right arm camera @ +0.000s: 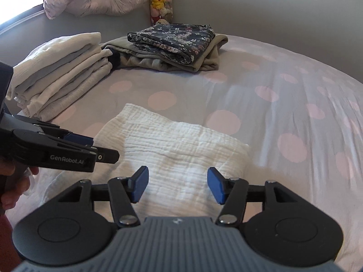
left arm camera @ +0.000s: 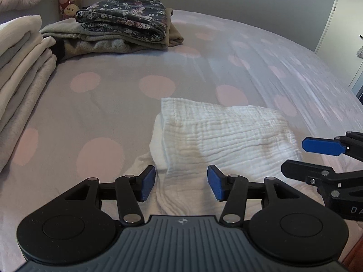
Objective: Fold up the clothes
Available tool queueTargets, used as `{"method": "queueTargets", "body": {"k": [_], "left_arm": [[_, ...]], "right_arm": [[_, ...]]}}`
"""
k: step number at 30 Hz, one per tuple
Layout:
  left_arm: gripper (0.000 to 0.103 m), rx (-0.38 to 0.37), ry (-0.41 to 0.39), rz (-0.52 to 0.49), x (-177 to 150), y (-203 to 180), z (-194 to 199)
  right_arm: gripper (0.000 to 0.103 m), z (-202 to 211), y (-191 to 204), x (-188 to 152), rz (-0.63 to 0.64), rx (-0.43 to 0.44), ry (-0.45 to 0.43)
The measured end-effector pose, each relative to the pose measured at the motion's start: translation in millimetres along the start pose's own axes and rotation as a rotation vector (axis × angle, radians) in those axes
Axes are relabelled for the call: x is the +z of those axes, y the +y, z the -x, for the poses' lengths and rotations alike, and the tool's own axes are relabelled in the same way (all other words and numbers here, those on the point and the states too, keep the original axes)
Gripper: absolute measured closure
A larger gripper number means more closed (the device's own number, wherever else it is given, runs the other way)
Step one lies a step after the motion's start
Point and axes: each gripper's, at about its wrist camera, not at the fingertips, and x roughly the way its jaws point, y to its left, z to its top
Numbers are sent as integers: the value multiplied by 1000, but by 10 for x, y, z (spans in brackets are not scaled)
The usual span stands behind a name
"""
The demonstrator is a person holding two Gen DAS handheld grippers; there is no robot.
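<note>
Both grippers hang low over the white cloth (right arm camera: 177, 149), which lies folded on the bed (right arm camera: 283, 95) at 6 o'clock: left gripper (left arm camera: 181, 182) fingers spread, nothing between them, right gripper (right arm camera: 178, 184) the same, likely poised at its near edge. At 11 o'clock sit 2 folded piles, the cream stack (right arm camera: 61, 72) and floral bundle (right arm camera: 174, 43), well apart, blocking nothing.

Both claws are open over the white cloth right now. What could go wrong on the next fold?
1. The white cloth is thick and layered; a claw may pinch only the top layer, so the fold could come apart.
2. The left claw and right claw sit close together, so they might bump when closing in.
3. The claws could also catch the spotted sheet beneath and drag it along.
</note>
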Motion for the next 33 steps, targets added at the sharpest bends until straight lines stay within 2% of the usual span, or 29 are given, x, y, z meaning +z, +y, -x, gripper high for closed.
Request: {"method": "queueTargets", "body": {"k": [4, 7, 8, 9, 12, 14, 20, 22, 25, 27, 30, 33], "left_arm": [[50, -60, 25, -13, 2, -18, 115], [50, -50, 74, -41, -36, -57, 84], [50, -34, 91, -51, -52, -71, 58], [50, -20, 110, -56, -68, -75, 23], [50, 11, 178, -50, -119, -38, -123], [50, 12, 192, -40, -130, -5, -171], [50, 0, 166, -27, -134, 35, -120], [50, -36, 115, 5, -110, 90, -35], [50, -96, 4, 96, -46, 247, 120], [50, -114, -52, 169, -15, 370, 178], [49, -103, -85, 254, 15, 531, 184], [42, -92, -63, 290, 23, 607, 122]], "right_arm": [[43, 184, 79, -106, -4, -25, -15], [61, 183, 107, -199, -5, -42, 9], [72, 152, 109, -232, -8, -46, 26], [75, 105, 104, -268, -12, -47, 48], [75, -86, 77, -406, -25, -49, 131], [75, -196, 64, -500, -30, -45, 174], [74, -142, 67, -529, -33, -36, 146], [72, -51, 41, -498, -53, -24, 117], [56, 98, -21, -459, -80, -26, 60], [49, 156, -90, -435, -100, -46, 30], [34, 243, -195, -398, -130, -76, -15], [30, 251, -337, -394, -184, -87, -33]]}}
